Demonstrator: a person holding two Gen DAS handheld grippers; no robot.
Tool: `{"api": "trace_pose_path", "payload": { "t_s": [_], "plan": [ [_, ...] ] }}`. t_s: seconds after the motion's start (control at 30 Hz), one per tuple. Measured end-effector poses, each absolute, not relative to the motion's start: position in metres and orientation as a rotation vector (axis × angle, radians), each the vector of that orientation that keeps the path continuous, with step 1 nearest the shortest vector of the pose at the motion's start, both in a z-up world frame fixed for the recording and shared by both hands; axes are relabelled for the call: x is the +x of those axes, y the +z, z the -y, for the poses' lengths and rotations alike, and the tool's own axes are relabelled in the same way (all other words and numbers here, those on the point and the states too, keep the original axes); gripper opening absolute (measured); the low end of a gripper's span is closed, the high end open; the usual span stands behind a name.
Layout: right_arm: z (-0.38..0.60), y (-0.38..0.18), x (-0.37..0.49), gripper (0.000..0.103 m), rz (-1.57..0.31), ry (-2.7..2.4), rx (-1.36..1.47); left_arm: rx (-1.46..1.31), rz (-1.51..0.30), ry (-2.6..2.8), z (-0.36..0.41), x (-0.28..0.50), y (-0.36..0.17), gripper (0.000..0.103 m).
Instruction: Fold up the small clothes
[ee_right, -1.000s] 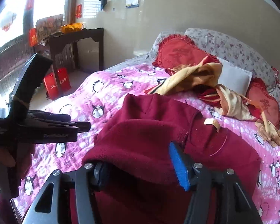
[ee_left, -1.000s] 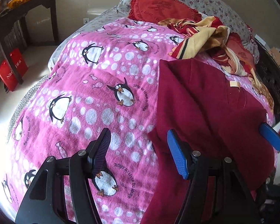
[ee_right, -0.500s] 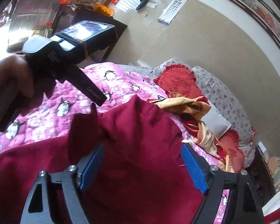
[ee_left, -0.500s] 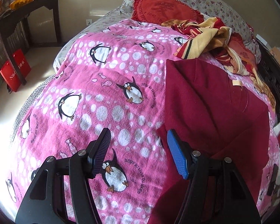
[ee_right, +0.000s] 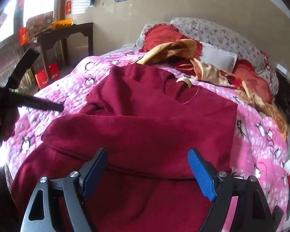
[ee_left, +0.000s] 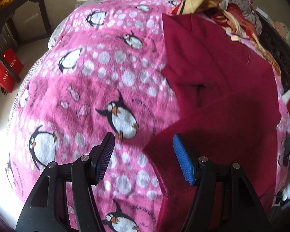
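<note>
A dark red sweater point(ee_right: 154, 119) lies on the pink penguin blanket point(ee_left: 87, 89), neckline and label toward the pillows, with one sleeve folded across its body. In the left wrist view the sweater point(ee_left: 222, 89) fills the right half. My left gripper point(ee_left: 143, 158) is open and empty, low over the blanket at the sweater's left edge; it also shows in the right wrist view point(ee_right: 29, 100) at the left. My right gripper point(ee_right: 148, 166) is open and empty, just above the sweater's lower part.
A pile of yellow and red clothes point(ee_right: 183, 58) and red pillows point(ee_right: 160, 36) lie at the head of the bed. A dark wooden table point(ee_right: 67, 38) and red bags point(ee_right: 46, 75) stand on the floor to the left.
My right gripper has let go of the sleeve, which now lies across the sweater, and has drawn back, open. My left gripper has moved lower and closer to the blanket.
</note>
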State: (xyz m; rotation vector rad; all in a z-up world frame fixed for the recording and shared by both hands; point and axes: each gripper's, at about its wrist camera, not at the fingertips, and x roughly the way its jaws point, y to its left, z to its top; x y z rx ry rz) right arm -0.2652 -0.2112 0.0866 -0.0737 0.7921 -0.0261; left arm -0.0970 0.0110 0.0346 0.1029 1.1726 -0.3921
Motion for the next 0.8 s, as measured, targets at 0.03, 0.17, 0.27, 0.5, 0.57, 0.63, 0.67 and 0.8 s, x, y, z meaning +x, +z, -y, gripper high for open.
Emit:
{"api": "trace_pose_path", "payload": {
  "t_s": [0.03, 0.17, 0.27, 0.5, 0.57, 0.63, 0.67, 0.8],
  "plan": [
    [0.219, 0.088, -0.266, 0.083, -0.798, -0.030, -0.032, 0.101, -1.191, -0.394, -0.012, -0.100, 0.031, 0.063],
    [0.242, 0.094, -0.268, 0.083, -0.799, -0.041, 0.078, 0.101, -1.192, -0.388, -0.011, -0.108, 0.025, 0.063],
    [0.257, 0.092, -0.268, 0.083, -0.799, -0.067, 0.131, 0.079, -1.190, -0.420, -0.004, -0.106, 0.024, 0.051],
    [0.290, 0.090, -0.275, 0.083, -0.786, -0.121, 0.309, 0.077, -1.167, -0.497, 0.002, -0.105, 0.035, 0.010],
    [0.295, 0.090, -0.277, 0.083, -0.781, -0.126, 0.322, 0.052, -1.138, -0.511, 0.000, -0.105, 0.047, 0.010],
    [0.299, 0.091, -0.276, 0.083, -0.772, -0.127, 0.334, 0.034, -1.098, -0.535, 0.001, -0.104, 0.065, 0.010],
    [0.302, 0.093, -0.275, 0.083, -0.767, -0.131, 0.335, 0.025, -1.076, -0.551, 0.002, -0.104, 0.075, 0.010],
    [0.325, 0.102, -0.259, 0.083, -0.734, -0.196, 0.336, 0.017, -0.976, -0.611, 0.019, -0.103, 0.113, 0.009]
  ]
}}
